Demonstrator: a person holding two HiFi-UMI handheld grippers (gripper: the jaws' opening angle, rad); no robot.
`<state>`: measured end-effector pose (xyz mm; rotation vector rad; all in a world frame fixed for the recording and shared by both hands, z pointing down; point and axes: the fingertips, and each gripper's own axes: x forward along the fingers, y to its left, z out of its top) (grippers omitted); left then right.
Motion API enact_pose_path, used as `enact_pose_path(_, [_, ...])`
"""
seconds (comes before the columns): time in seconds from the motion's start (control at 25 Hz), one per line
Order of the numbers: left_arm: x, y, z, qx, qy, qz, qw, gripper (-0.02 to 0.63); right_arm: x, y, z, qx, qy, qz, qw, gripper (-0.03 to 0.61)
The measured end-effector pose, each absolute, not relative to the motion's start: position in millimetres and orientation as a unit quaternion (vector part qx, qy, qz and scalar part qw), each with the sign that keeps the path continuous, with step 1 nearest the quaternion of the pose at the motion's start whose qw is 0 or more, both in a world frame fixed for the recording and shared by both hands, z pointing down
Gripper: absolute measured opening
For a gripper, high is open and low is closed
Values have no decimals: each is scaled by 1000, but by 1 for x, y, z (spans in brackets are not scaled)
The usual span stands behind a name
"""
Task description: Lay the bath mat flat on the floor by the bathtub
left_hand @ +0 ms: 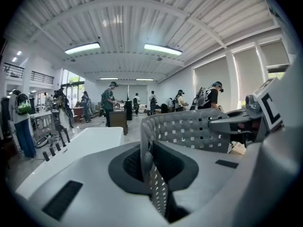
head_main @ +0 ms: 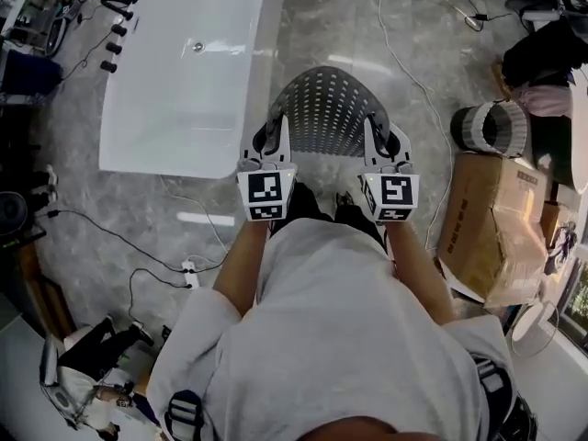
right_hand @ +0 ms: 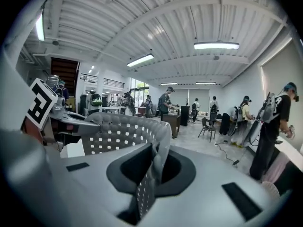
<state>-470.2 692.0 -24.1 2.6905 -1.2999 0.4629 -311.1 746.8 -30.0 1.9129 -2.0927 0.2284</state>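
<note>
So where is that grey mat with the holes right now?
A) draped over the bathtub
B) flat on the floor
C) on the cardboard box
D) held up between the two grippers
D: the left gripper and right gripper each clamp an edge of the mat, which arches between them.

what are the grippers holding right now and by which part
The mat. The left gripper is shut on its left edge and the right gripper on its right edge, both near the close corners, and the mat arches between them.
</note>
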Motion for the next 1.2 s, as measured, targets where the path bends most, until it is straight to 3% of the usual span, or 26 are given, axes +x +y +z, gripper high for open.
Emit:
enact_pose_path(0.52, [-454,607,-10,928,-331,154,70,31,-312,702,-24,702,-683,73,189,25])
enact_pose_path(1.2, [-419,526,21,907,-367,193,76,31,-280,606,12,657,-719,95,204,25])
